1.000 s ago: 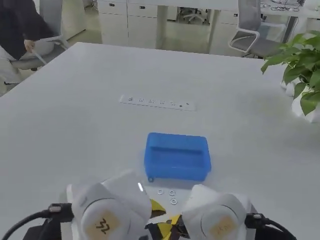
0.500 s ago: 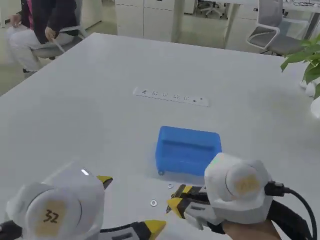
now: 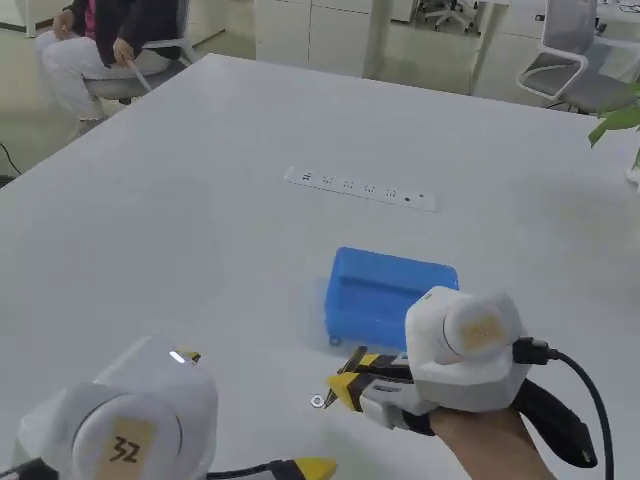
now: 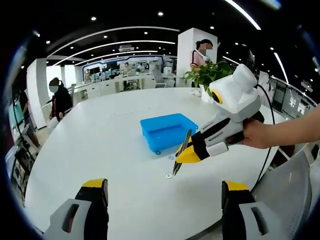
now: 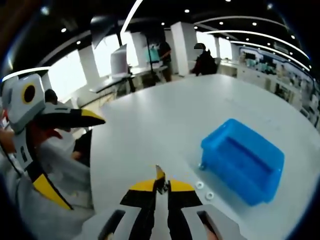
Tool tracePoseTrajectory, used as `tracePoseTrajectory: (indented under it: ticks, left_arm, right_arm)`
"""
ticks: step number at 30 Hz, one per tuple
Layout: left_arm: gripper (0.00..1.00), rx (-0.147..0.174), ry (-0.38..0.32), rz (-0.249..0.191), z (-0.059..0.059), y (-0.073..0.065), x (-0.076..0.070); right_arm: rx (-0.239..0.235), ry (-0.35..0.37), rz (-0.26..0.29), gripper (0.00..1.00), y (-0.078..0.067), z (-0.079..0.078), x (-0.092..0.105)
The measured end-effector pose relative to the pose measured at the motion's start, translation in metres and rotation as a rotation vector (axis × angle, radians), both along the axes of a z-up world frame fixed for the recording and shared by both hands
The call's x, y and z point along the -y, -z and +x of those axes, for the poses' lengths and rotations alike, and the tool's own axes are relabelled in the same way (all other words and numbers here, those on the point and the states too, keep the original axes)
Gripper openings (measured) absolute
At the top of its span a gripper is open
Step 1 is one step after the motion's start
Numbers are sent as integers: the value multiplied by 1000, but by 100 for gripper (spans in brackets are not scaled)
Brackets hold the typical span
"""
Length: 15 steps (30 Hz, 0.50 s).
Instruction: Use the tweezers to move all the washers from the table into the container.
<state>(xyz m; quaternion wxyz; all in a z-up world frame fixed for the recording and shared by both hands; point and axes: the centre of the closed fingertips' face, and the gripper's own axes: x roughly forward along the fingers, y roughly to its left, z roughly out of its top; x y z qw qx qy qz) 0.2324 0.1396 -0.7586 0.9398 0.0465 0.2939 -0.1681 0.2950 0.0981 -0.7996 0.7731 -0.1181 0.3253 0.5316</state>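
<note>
The right gripper (image 5: 162, 186) is clamped on the tweezers (image 4: 181, 154). The tweezer tip is just beside one washer (image 4: 168, 175) on the table (image 3: 200, 230). Two more washers (image 5: 200, 185) lie beside the fingers, near the blue container (image 5: 245, 160). The left gripper (image 4: 165, 185) is wide open and holds nothing.

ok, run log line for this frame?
left gripper open, empty | right gripper shut on tweezers | tweezers tips at washer on table | container just beyond

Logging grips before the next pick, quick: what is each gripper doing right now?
Left gripper: open, holding nothing.
Right gripper: shut on the tweezers.
</note>
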Motion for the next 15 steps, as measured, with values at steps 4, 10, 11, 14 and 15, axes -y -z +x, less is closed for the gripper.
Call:
tracePoseTrajectory:
  ticks: [4,10,11,14,15]
  left_arm:
    - [96,-8,-6,6,0,1,-6]
    - [96,-6,-20,5,2,2,-11]
    - [96,-7,-21,5,1,2,-11]
    - [97,-9,-19,10,0,3,-12]
    - [97,-9,-19,13,-1,3,-12]
  right_arm:
    - [-9,-6,-3,5,0,-2,-2]
    - [-7,-17,-5,5,1,-1,-6]
    - [-8,-18,-6,5,2,-1,-7]
    - [-10,-22,-20,5,5,0,-7]
    - [-14,-22,-21,5,6,0,-7]
